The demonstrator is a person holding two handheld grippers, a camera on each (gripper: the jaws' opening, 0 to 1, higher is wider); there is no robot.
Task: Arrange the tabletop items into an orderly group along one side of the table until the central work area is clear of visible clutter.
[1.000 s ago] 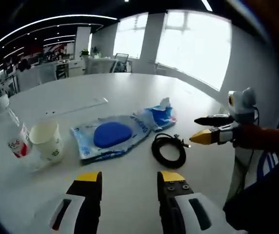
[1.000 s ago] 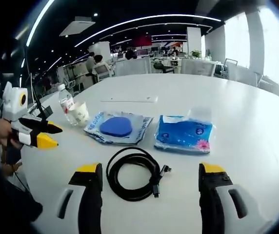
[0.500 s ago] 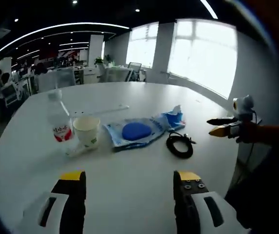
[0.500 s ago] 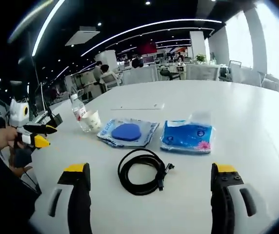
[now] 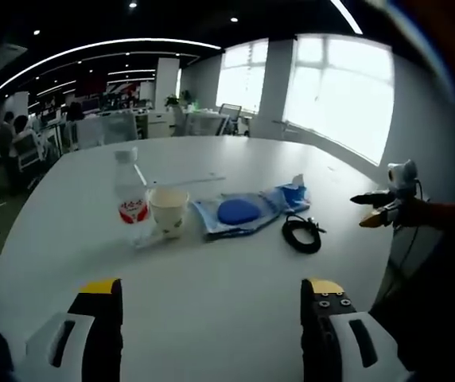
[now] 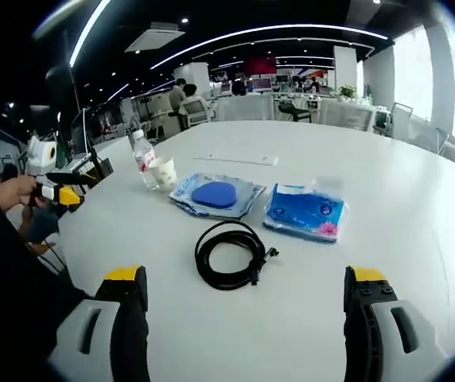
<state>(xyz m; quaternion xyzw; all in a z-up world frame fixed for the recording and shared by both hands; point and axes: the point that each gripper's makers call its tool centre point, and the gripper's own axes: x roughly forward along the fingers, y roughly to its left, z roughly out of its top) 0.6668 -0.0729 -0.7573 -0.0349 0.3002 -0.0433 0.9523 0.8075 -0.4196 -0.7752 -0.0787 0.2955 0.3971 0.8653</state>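
Observation:
On the round white table (image 5: 211,318) stand a clear water bottle (image 5: 132,200) with a red label and a white paper cup (image 5: 169,211) beside it. A clear bag holding a blue pad (image 5: 240,212) lies to their right, then a blue tissue pack (image 5: 293,193) and a coiled black cable (image 5: 301,235). In the right gripper view the same row reads bottle (image 6: 141,158), cup (image 6: 162,172), bag with blue pad (image 6: 215,194), tissue pack (image 6: 306,212), cable (image 6: 229,255). My left gripper (image 5: 211,298) is open, held back from the items. My right gripper (image 6: 247,286) is open near the cable.
A thin white bar (image 6: 239,159) lies farther back on the table. Office desks, chairs and people fill the background (image 6: 251,99). Large windows (image 5: 339,87) light one side. A hand holds the right gripper (image 5: 383,208) at the table edge; the left gripper (image 6: 62,191) is at the opposite edge.
Both cameras have pulled back from the table, so the items look smaller and farther off. Both pairs of jaws stand wider apart. The items themselves have not moved.

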